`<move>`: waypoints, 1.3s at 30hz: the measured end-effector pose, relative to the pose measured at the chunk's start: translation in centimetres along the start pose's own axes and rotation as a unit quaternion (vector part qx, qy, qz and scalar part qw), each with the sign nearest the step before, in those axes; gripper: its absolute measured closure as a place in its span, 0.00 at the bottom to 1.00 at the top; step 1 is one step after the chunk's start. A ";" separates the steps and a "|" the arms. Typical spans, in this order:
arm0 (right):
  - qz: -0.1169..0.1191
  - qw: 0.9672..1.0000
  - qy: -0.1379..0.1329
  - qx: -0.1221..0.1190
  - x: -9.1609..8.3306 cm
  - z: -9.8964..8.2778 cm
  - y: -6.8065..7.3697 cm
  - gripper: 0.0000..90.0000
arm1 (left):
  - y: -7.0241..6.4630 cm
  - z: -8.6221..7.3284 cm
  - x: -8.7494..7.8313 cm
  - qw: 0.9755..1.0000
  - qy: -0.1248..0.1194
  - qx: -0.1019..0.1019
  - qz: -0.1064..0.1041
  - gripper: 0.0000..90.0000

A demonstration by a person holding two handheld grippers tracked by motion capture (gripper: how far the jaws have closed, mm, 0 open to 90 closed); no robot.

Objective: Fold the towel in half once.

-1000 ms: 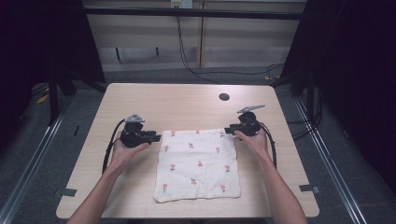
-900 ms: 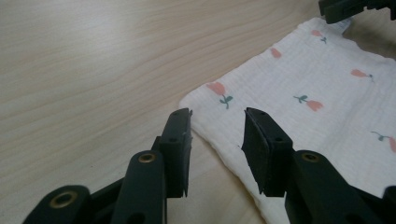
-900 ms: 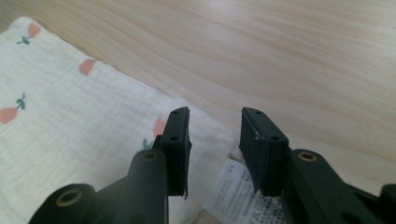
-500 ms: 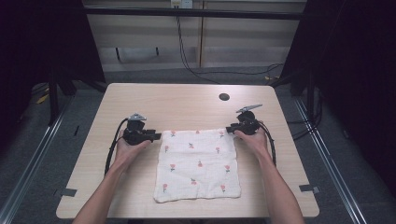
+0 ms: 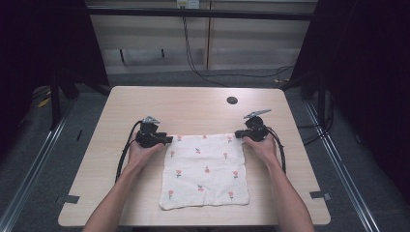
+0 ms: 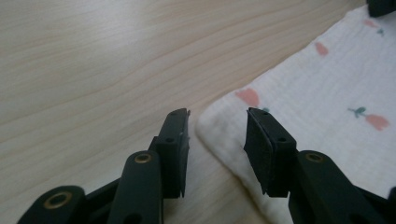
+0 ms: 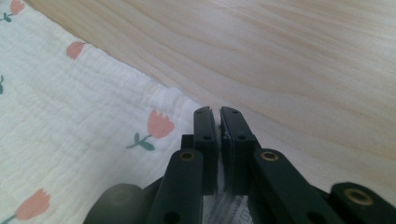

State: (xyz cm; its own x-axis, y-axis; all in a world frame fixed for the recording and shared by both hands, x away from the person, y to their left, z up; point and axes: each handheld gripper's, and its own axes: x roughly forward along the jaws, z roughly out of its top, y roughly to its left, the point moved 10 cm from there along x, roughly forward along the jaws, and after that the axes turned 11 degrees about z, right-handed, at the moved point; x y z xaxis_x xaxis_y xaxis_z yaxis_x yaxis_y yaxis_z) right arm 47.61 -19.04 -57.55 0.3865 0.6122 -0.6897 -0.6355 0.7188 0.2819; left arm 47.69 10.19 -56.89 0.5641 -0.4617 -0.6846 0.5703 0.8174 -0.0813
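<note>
A white muslin cloth [image 5: 204, 170] printed with small pink tulips lies flat on the near half of the pale wooden table [image 5: 121, 104], its two far corners each met by a gripper. We read this as the pick-up stage of a fold or lift. At the far right corner, our right gripper [image 7: 218, 116] has just been closing and its jaws now stand pressed together; whether they have the hem pinched between them we cannot tell, since the cloth edge runs just to their left in the right gripper view. At the far left corner, our left gripper [image 6: 217, 126] has its jaws spread, having just been opening, with the rounded corner lying between them and neither pad pressing on it. The next move, as we judge it, calls for the left jaws to close on that corner so both far corners can rise together. The table's far half is bare wood apart from a small dark round hole [image 5: 232, 100] toward the far right, giving open room; the cloth's near edge lies close to the table's near edge.
</note>
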 end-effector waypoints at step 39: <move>0.022 0.999 -0.042 0.012 -2.1 0.9 0.7 0.97 | -0.6 1.5 -0.9 0.998 -0.016 -0.008 -0.053 0.97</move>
State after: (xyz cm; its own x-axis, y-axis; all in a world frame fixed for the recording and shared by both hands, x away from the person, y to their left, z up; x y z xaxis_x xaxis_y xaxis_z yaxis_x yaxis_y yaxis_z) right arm 47.00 -19.48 -55.30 0.4140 0.6685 -0.6179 -0.6372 0.6975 0.3277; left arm 47.73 9.64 -55.18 0.5202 -0.5571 -0.6473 0.6183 0.7685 -0.1646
